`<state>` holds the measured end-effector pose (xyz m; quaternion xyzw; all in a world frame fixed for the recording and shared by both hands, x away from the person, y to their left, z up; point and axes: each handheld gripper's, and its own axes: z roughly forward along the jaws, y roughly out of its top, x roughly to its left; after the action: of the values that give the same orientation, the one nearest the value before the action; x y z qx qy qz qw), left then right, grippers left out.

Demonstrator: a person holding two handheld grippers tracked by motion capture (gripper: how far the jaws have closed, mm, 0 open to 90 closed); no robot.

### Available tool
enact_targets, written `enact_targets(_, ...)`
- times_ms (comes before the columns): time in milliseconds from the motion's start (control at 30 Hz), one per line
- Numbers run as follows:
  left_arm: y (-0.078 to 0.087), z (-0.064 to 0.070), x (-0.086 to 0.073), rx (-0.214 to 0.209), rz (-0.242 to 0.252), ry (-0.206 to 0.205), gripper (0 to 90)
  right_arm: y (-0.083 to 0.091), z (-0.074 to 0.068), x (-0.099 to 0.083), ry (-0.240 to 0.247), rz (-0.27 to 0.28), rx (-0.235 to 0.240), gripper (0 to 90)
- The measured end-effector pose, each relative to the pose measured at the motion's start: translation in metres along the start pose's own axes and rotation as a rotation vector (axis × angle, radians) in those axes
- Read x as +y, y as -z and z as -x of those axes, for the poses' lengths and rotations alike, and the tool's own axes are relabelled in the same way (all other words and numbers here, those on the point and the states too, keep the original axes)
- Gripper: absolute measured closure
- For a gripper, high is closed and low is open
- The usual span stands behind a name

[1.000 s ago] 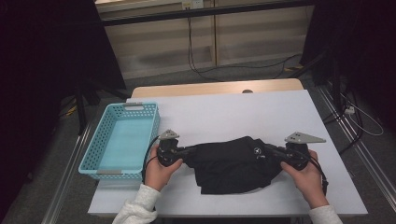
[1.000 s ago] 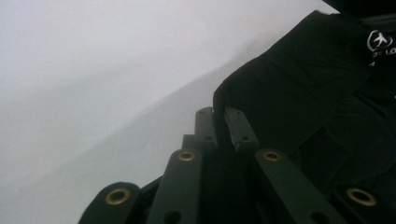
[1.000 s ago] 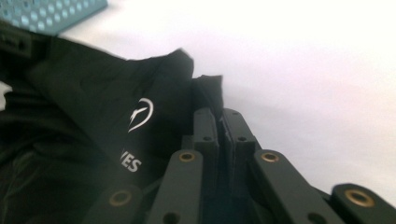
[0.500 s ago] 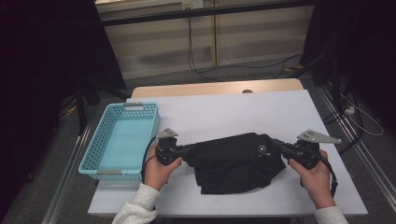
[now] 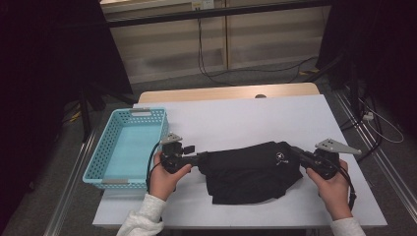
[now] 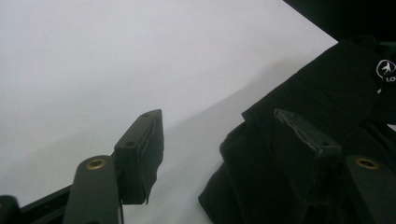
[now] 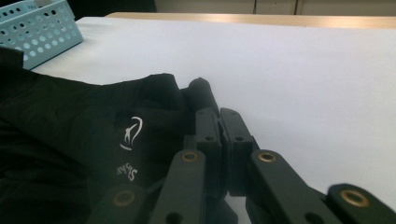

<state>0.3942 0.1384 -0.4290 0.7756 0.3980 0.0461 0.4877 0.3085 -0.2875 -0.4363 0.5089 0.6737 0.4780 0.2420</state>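
The black garment [image 5: 251, 172] is lying bunched at lower centre of the high view, on the white table [image 5: 246, 118]. The right gripper [image 5: 299, 153] is at its right edge, jaws pressed together, seemingly pinching the cloth to draw it flat. The left gripper [image 5: 200, 159] is at the left edge, jaws apart around a fold, likely readying a matching grip. A blue basket [image 5: 103, 167] is sitting at left.

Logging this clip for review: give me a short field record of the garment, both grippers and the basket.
garment: black garment, bunched at the table's near middle
left gripper: jaws open, one over the cloth's left edge
right gripper: jaws shut on the garment's right edge
basket: light blue basket, at the table's left edge
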Motion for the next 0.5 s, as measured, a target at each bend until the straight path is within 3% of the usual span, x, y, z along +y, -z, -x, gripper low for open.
enact_targets(267, -0.003, 0.015, -0.004, -0.035, -0.021, -0.017, 31.9, 0.000, 0.004, -0.003, 0.004, -0.006, -0.033, 87.4)
enact_targets(500, -0.005, 0.017, -0.009, -0.029, -0.046, -0.024, 33.6, 0.001, 0.006, -0.003, 0.011, -0.011, -0.057, 87.4)
